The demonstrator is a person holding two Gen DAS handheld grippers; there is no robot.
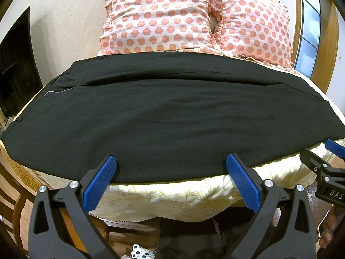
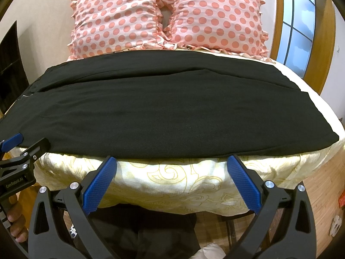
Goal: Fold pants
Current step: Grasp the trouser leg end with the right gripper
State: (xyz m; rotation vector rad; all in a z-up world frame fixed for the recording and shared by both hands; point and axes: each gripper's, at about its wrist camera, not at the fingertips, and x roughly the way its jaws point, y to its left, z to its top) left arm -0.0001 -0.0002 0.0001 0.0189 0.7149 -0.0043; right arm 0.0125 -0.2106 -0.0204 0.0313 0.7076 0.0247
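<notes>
Black pants (image 1: 168, 116) lie flat across the bed, one leg folded over the other, waist and a silver zipper (image 1: 57, 91) at the left, leg ends at the right. They also show in the right wrist view (image 2: 163, 108). My left gripper (image 1: 171, 164) is open and empty, its blue pads over the pants' near edge. My right gripper (image 2: 172, 164) is open and empty, just short of the near edge. Each gripper shows at the side of the other's view: the right one (image 1: 319, 161), the left one (image 2: 28, 149).
The pants lie on a pale yellow patterned bedspread (image 2: 172, 183) that hangs over the bed's near edge. Two pink polka-dot pillows (image 1: 159, 17) (image 1: 254, 26) stand at the head. A window (image 2: 295, 21) is at the right, dark furniture (image 1: 15, 64) at the left.
</notes>
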